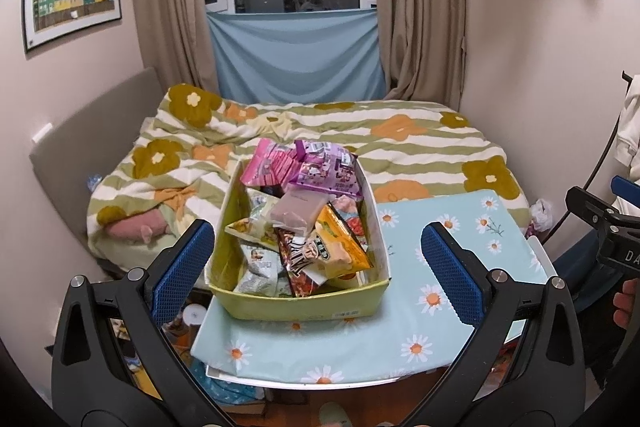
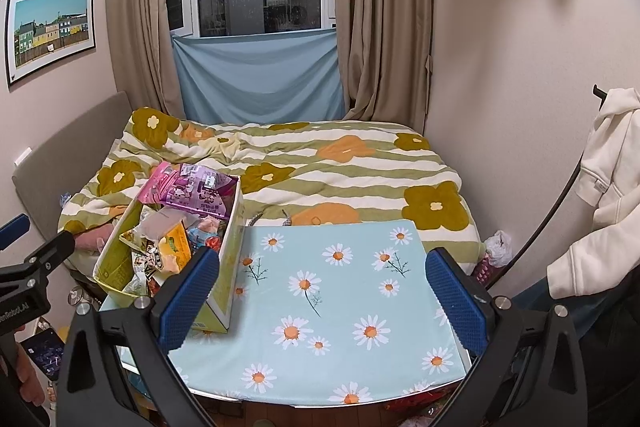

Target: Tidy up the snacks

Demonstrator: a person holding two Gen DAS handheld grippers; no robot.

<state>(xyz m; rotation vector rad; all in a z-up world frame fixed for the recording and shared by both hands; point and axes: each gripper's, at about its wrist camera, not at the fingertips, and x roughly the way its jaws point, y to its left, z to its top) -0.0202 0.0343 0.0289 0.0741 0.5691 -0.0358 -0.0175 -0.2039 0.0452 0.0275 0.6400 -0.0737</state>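
A yellow-green box full of several snack packets stands on the left half of a small table with a light blue daisy cloth. On top lie a pink packet, a purple packet and a yellow packet. My left gripper is open and empty, held back from the box with its blue pads on either side of it. In the right wrist view the box is at the left. My right gripper is open and empty above the bare cloth.
A bed with a green striped flower blanket lies behind the table. A window with beige curtains is at the back. A white hoodie hangs at the right. Clutter lies on the floor under the table's left edge.
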